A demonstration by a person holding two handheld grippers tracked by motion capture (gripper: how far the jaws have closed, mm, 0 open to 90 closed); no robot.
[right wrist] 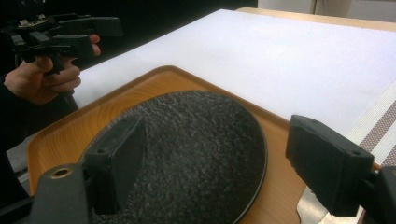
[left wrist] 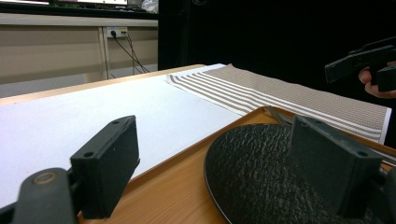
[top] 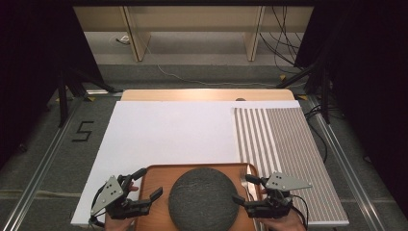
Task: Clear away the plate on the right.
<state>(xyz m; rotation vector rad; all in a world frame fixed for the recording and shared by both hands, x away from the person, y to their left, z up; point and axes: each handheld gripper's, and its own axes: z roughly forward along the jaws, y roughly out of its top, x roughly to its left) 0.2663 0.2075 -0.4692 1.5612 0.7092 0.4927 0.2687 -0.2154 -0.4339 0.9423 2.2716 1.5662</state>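
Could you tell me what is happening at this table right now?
A person holds a hand-held gripper in each hand over a wooden tray carrying a dark round plate. The left hand-held gripper and right hand-held gripper flank the plate, both open, gripping nothing. A fork lies beside the plate.
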